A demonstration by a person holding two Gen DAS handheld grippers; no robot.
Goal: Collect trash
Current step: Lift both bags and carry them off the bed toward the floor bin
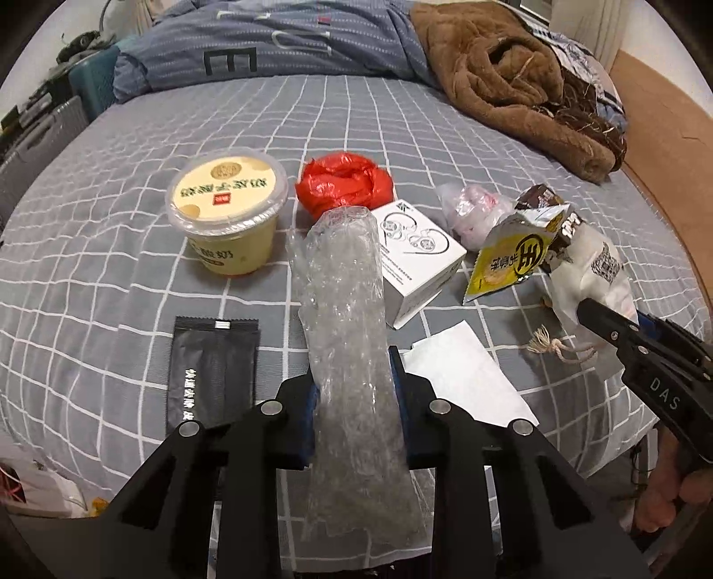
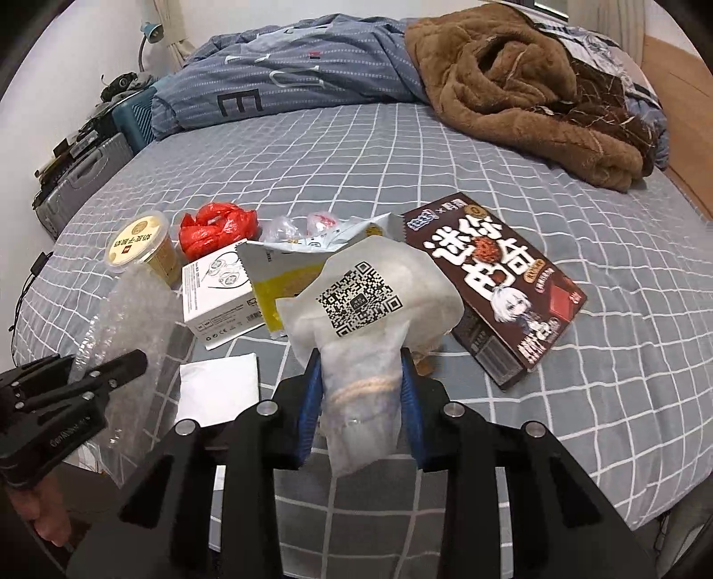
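Note:
My left gripper [image 1: 354,383] is shut on a roll of clear bubble wrap [image 1: 345,303] and holds it above the bed. My right gripper [image 2: 363,378] is shut on a white drawstring pouch with a QR code [image 2: 365,303], which also shows in the left wrist view [image 1: 592,276]. On the grey checked bedsheet [image 1: 133,285] lie a yogurt cup [image 1: 227,200], a red plastic bag [image 1: 345,182], a white earphone box [image 1: 419,254], a yellow snack wrapper [image 1: 512,258], a black sachet [image 1: 211,369], a white tissue [image 1: 463,374] and a brown snack box [image 2: 499,280].
A folded blue duvet [image 1: 276,40] and a brown fleece garment [image 1: 512,75] lie at the far side of the bed. A small clear bag [image 1: 477,209] lies by the earphone box. Suitcases [image 2: 75,187] stand left of the bed. A wooden panel [image 1: 659,133] runs along the right.

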